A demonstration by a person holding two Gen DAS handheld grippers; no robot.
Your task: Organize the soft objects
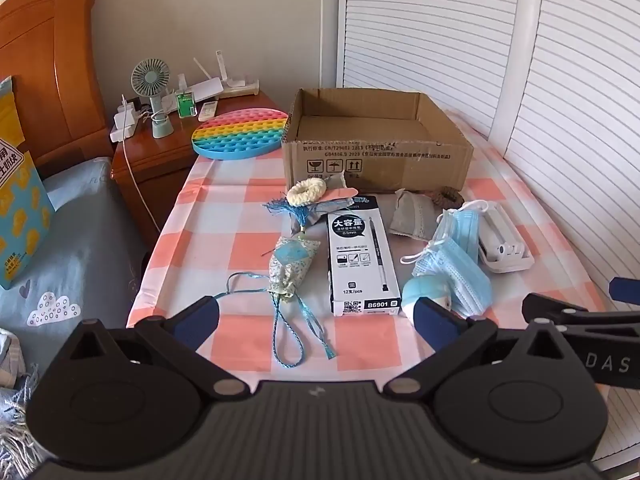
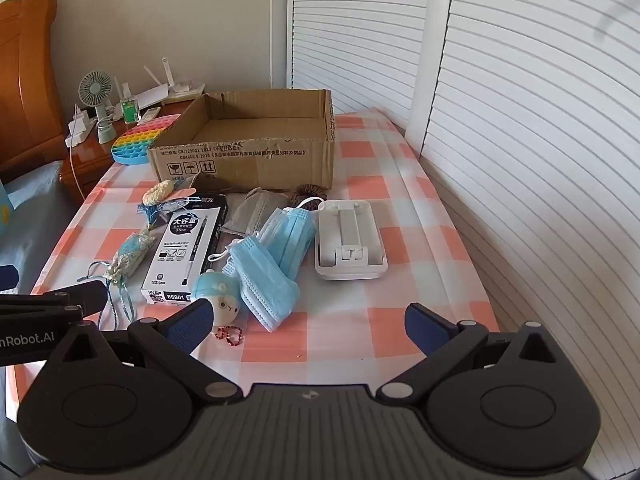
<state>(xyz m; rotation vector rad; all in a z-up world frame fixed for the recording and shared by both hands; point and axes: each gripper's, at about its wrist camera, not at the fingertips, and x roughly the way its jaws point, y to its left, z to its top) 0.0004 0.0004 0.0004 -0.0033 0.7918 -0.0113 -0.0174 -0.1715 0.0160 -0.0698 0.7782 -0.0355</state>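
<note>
We hold both claws low over the near edge of the bench (image 1: pixel 240 184), each angled down at its pink-and-white checked cloth. The left claw (image 1: pixel 316 322) stands with its jaws wide apart and nothing between them; the right claw (image 2: pixel 308 326) is just as wide and just as empty.

The soft things lie in a loose cluster in front of the open cardboard box (image 1: pixel 376 148), which sits at the far side of the bench. Two blue face masks (image 2: pixel 276 264) overlap near the middle, just beside a white plastic holder (image 2: pixel 350 244). A round blue-and-white plush toy (image 2: pixel 220 300) sits touching the corner of the pen box (image 1: pixel 360 256) (the one rigid carton among them). To the left we see a floral sachet (image 1: pixel 290 266) with blue cords trailing toward us, a cream scrunchie (image 1: pixel 306 192) and a grey pouch (image 1: pixel 412 216). A brown scrunchie (image 1: pixel 446 196) seems to rest against the box wall, though it is partly hidden. A rainbow pop mat (image 1: pixel 240 132) lies at the far left corner.
</note>
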